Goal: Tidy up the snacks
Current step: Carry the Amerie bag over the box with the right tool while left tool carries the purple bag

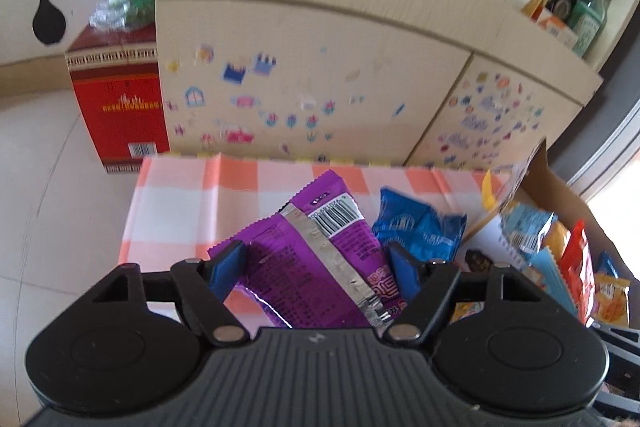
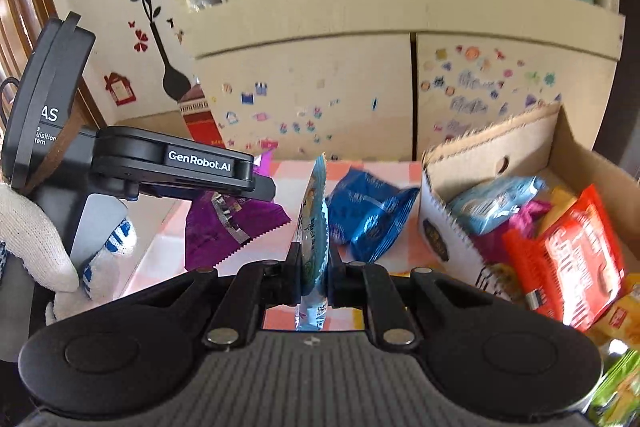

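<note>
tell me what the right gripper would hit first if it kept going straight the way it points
Probably the crinkled dark blue snack packets on the pink checked tablecloth, just beyond the light blue packet that the right gripper holds; depth is unclear.

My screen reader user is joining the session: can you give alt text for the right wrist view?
The right gripper is shut on a thin light-blue snack packet, held edge-on above the pink-and-white checked cloth. To its left the left gripper holds a purple foil packet; to its right is an open cardboard box of snacks.
</note>
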### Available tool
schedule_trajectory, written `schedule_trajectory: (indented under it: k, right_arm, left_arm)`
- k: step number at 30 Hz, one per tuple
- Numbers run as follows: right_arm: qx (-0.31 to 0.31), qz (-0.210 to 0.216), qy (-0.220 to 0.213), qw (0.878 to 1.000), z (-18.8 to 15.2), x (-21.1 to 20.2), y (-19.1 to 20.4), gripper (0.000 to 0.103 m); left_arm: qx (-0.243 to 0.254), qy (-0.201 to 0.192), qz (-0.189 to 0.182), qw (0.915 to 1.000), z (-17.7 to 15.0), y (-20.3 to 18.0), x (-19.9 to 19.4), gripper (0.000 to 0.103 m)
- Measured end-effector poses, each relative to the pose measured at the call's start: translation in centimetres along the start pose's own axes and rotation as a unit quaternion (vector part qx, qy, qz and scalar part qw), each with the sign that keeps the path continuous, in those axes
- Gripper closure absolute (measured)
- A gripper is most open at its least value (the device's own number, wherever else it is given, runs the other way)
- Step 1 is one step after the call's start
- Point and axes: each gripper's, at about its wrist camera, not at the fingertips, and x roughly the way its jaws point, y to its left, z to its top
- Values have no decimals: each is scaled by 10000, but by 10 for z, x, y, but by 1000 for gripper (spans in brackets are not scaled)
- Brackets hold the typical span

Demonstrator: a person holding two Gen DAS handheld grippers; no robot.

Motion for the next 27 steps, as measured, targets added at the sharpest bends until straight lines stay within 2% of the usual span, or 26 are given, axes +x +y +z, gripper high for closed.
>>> schedule_trajectory:
  k: [3, 9, 27]
  right_arm:
    - [-14, 13, -103, 9999, 5, -5, -1, 88]
    - [-80, -80, -297, 9995, 13, -18, -5, 88]
    - [466, -750, -1255, 9882, 42, -83, -59, 88]
  left_arm:
    - [19, -201, 29, 9998, 5, -3, -7, 28]
    - [367, -533, 88, 9979, 7, -20, -16, 28]
    - [932, -955, -318, 9906, 1, -85, -20, 28]
